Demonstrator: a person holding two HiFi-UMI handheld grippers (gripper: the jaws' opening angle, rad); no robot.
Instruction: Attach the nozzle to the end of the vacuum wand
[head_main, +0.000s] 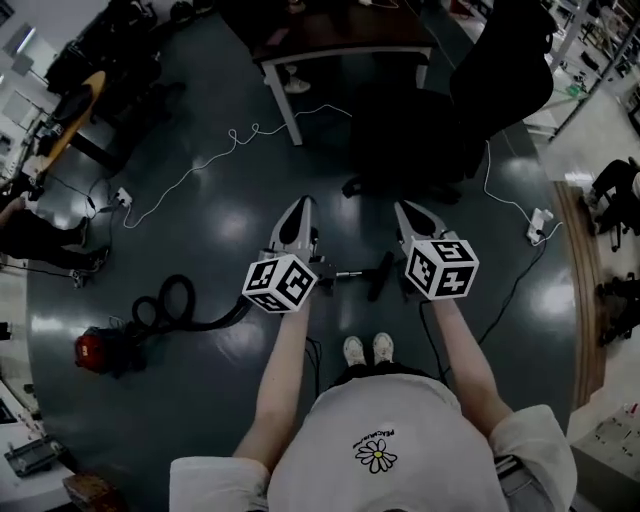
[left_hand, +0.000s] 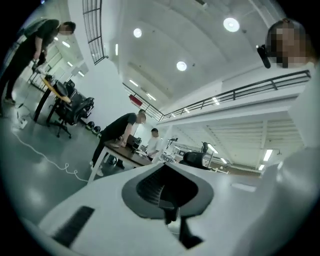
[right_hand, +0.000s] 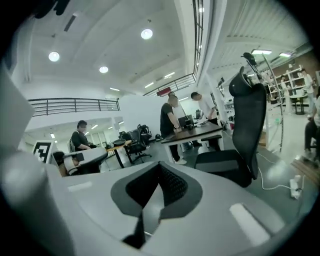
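On the dark floor in the head view lies the vacuum: a red canister (head_main: 98, 352) at the left and a black coiled hose (head_main: 175, 303). A thin metal wand (head_main: 345, 273) runs right to the black nozzle (head_main: 380, 275). Whether wand and nozzle are joined I cannot tell. Both grippers are held level high above them, pointing away from me. My left gripper (head_main: 296, 214) (left_hand: 167, 187) is shut with nothing in it. My right gripper (head_main: 412, 216) (right_hand: 159, 182) is shut and empty too. Neither gripper view shows the vacuum.
A black office chair (head_main: 470, 110) and a dark table (head_main: 340, 40) stand ahead. A white cable (head_main: 200, 160) snakes over the floor at the left, and a power strip (head_main: 538, 225) lies at the right. People stand at a desk (right_hand: 195, 131) further off.
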